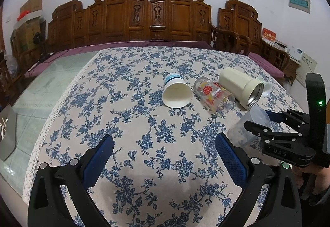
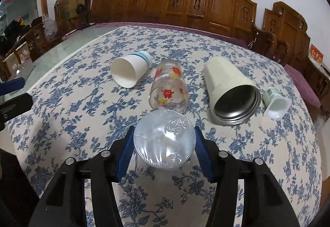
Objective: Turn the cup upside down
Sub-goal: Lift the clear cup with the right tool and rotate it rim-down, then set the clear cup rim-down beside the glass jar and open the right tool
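My right gripper [image 2: 164, 144] is shut on a clear plastic cup [image 2: 164, 140] and holds it tilted above the tablecloth, its flat bottom toward the camera. The cup also shows in the left wrist view [image 1: 247, 128], held by the right gripper [image 1: 259, 121] at the right. My left gripper [image 1: 164, 154] is open and empty over the near middle of the table. On their sides lie a white paper cup [image 2: 131, 71], a printed glass [image 2: 169, 88], a cream metal tumbler [image 2: 231, 90] and a small white cup [image 2: 276, 103].
The table carries a blue floral cloth [image 1: 144, 123] with a lace edge at the left. Carved wooden benches [image 1: 132, 16] with purple cushions stand behind the table and to the right. Cardboard boxes [image 1: 28, 20] are stacked at the far left.
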Action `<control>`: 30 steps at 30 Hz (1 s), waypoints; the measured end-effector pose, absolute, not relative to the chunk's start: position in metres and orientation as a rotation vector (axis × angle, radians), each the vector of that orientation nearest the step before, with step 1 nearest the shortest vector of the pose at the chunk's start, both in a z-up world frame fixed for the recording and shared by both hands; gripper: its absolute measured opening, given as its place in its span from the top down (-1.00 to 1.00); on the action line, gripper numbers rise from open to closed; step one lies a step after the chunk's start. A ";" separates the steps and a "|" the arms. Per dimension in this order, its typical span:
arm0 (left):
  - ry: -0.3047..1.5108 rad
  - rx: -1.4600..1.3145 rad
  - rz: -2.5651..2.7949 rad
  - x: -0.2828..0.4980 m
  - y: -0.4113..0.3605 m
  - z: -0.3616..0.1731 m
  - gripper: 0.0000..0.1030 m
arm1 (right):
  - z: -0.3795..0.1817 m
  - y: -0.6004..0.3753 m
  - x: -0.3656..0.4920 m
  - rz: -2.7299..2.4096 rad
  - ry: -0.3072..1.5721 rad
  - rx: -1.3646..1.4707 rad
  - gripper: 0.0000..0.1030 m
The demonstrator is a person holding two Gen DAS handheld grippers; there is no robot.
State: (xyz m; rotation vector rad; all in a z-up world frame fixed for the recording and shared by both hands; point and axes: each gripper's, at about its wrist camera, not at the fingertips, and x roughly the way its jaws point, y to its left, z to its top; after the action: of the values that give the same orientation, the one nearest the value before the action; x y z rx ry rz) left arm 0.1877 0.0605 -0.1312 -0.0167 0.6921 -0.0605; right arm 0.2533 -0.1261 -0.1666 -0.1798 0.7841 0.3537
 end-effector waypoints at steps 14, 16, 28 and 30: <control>0.690 -0.017 -0.062 0.187 0.060 -0.130 -0.84 | -0.171 -0.121 0.257 0.364 0.803 -0.195 -0.32; 0.690 -0.017 -0.063 0.187 0.060 -0.130 -0.84 | -0.169 -0.123 0.258 0.363 0.803 -0.180 -0.36; 0.669 -0.005 -0.063 0.168 0.044 -0.114 -0.84 | -0.141 -0.164 0.213 0.340 0.759 -0.024 -0.63; 0.668 0.007 -0.064 0.162 0.038 -0.112 -0.84 | -0.136 -0.172 0.202 0.332 0.754 -0.003 -0.72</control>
State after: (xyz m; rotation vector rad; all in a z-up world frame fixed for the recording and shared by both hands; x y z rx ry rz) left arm 0.1620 0.0376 -0.1118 0.0072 0.6683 -0.0641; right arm 0.2024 -0.1715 -0.1359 -0.0025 0.7543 0.3315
